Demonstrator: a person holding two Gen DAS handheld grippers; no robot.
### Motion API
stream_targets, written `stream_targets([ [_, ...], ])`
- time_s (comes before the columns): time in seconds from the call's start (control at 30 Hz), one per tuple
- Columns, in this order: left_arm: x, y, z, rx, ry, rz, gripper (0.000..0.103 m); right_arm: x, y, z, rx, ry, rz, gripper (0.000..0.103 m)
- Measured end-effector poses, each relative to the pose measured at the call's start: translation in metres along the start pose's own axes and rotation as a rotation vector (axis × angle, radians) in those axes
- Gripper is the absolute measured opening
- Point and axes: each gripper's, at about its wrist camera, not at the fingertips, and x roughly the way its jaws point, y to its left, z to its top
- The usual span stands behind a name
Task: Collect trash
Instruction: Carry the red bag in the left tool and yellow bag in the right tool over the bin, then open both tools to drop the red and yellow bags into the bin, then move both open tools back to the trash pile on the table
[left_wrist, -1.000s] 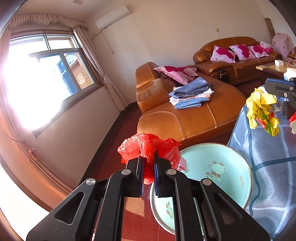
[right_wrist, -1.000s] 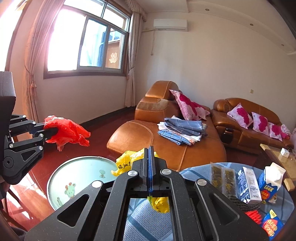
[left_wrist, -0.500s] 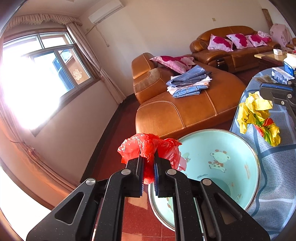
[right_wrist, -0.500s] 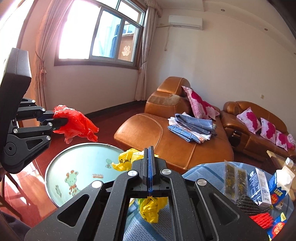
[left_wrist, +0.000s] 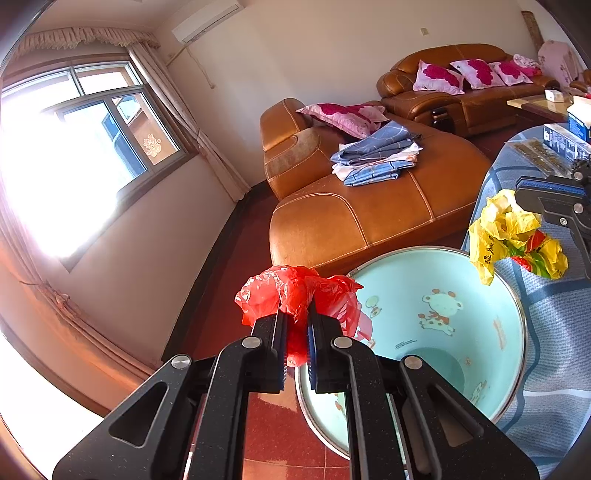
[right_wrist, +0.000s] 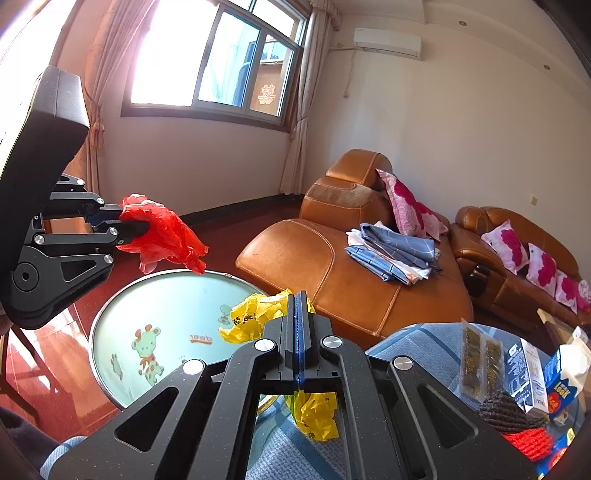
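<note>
Trash is in hand but not binned — the left gripper (left_wrist: 295, 325) clamps a red plastic bag (left_wrist: 295, 291) above the basin (left_wrist: 509, 369), the right gripper (right_wrist: 300, 317) pinches a yellow wrapper (right_wrist: 251, 321) nearby; the basin looks empty, dropping remains.

sofa (right_wrist: 332, 273) | folded clothes (right_wrist: 391, 254) on it | pillows (left_wrist: 469, 72) | window (right_wrist: 221, 59)

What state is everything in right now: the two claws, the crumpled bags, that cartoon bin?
left gripper: shut on the red plastic bag.
red plastic bag: crumpled, held beside the bin's rim.
right gripper: shut on the yellow plastic bag.
yellow plastic bag: crumpled, held at the bin's edge.
trash bin: open; what shows of its inside is empty.
folded clothes: stacked on the sofa.
</note>
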Motion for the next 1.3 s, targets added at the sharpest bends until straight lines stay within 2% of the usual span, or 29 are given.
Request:
stream_targets([
  [0.37,0.001,-0.007,-0.004,0.018,0.011,-0.03,0.008,0.003,0.009,-0.001,-0.05,0.013,0.038,0.0],
  [0.47,0.003,-0.008,-0.004,0.025,0.019,-0.045,0.013,0.005,0.011,0.0,-0.059,0.019,0.05,0.001],
  [0.5,0.003,-0.01,-0.005,0.029,0.02,-0.046,0.024,0.006,0.011,0.0,-0.059,0.019,0.051,0.002],
  [0.57,0.002,-0.011,-0.005,0.033,0.012,-0.049,0.037,0.006,0.009,-0.001,-0.051,0.024,0.045,0.011],
  [0.63,0.002,-0.013,-0.005,0.039,0.016,-0.053,0.037,0.007,0.006,-0.001,-0.041,0.025,0.047,0.021],
  [0.77,0.002,-0.013,-0.005,0.038,0.015,-0.045,0.047,0.006,0.006,-0.001,-0.038,0.023,0.04,0.024],
  [0.87,0.001,-0.011,-0.004,0.029,0.012,-0.046,0.049,0.005,0.007,-0.001,-0.041,0.015,0.034,0.032],
  [0.93,-0.001,-0.01,-0.004,0.022,0.007,-0.046,0.053,0.003,0.006,0.0,-0.039,0.004,0.023,0.042],
  [1.1,-0.007,-0.007,0.0,0.007,-0.01,-0.049,0.058,-0.011,0.001,0.007,-0.022,-0.035,-0.046,0.06],
  [1.3,-0.019,-0.006,0.006,-0.017,-0.047,-0.062,0.062,-0.043,-0.02,0.028,0.079,-0.098,-0.088,0.071],
])
